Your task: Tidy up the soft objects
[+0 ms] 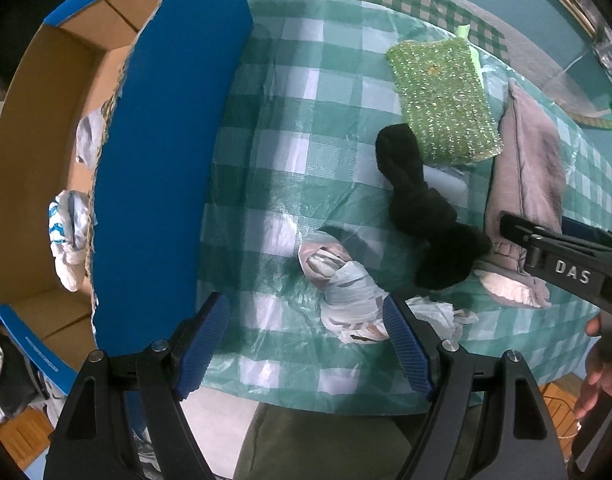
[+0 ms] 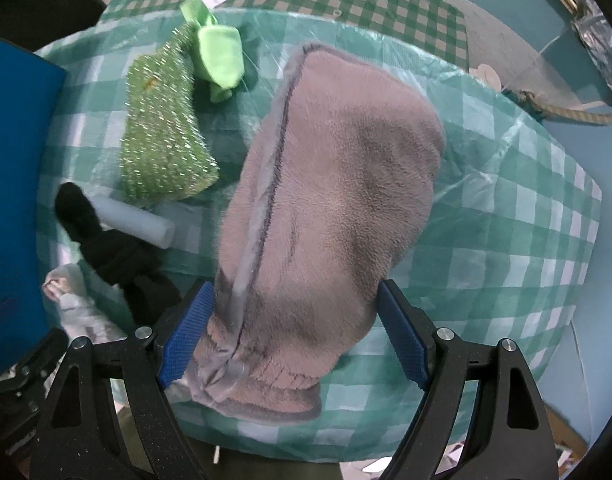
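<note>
Grey fleece mitt point(image 2: 325, 200) flat on bench point(image 2: 525, 240), between right gripper point(image 2: 296, 332) fingers, spread wide, not gripping. Left gripper point(image 1: 306, 344) also spread, over knotted white bag point(image 1: 341, 292). Lower straight, pinch mitt's cuff, clear of black sock point(image 1: 421, 208), then into box point(image 1: 34, 140).

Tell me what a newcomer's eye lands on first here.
A fluffy grey mitt fills the right wrist view, lying on the green checked tablecloth between the open right tool. Left of it lie a glittery green sponge and a black knotted cloth, with a blue-sided cardboard box at the table's left.
</note>
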